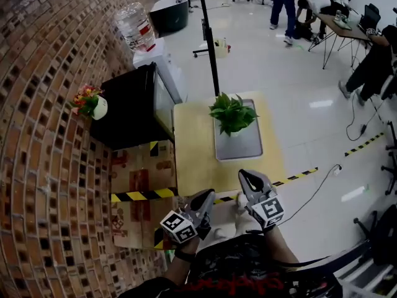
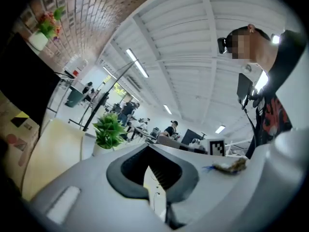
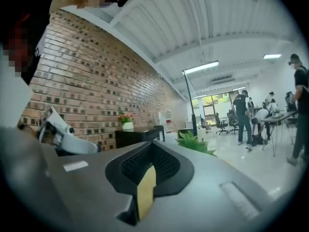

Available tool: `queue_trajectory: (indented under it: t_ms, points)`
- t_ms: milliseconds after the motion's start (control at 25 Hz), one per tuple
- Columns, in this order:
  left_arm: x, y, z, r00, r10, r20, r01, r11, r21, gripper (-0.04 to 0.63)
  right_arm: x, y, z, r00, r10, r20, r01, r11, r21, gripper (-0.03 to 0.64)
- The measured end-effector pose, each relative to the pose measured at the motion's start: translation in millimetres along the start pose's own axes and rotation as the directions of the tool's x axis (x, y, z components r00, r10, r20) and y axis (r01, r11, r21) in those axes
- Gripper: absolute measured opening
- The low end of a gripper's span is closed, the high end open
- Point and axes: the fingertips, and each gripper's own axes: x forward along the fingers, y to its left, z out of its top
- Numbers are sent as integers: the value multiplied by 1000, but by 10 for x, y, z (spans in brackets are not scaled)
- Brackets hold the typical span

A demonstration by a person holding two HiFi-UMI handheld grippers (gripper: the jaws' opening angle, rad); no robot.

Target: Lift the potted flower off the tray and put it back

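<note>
Yellow desk (image 1: 192, 144) holds the grey tray (image 1: 245, 146); the potted flower (image 1: 232, 112) stands on it, as before a lift or after one; left tool (image 1: 206, 197) and right tool (image 1: 250, 179) seem pressed together, holding nothing.

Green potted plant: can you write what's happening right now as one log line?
green potted plant: standing on tray | left gripper: shut, empty, near table edge | right gripper: shut, empty

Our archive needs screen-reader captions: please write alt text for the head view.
A leafy green potted plant stands on a grey tray on a pale yellow table, seen from above. At the table's near edge the left gripper and right gripper hang side by side, shut and empty. A black cabinet stands left.
</note>
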Motion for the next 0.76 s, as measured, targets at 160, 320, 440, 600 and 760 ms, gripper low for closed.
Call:
queue_trajectory:
  t_ms: [160, 320, 440, 600, 760]
  points:
    - [-212, -259, -97, 992, -129, -17, 128, 992, -15, -5, -413, 557, 235, 1000, -13, 10, 13, 1000, 6, 2]
    - [-452, -600, -121, 981, -192, -34, 190, 981, -50, -5, -715, 796, 193, 999, -30, -30, 30, 999, 18, 2]
    - [-612, -774, -77, 976, -217, -19, 217, 976, -34, -5, -817, 933, 204, 999, -17, -47, 17, 1000, 8, 2]
    - [-789, -1019, -49, 977, -211, -13, 211, 977, 21, -5, -1033, 1105, 198, 997, 16, -75, -16, 1000, -2, 2]
    - [-895, -1216, -111, 981, -193, 10, 193, 981, 29, -5, -1252, 1251, 254, 997, 44, -57, -45, 999, -6, 2]
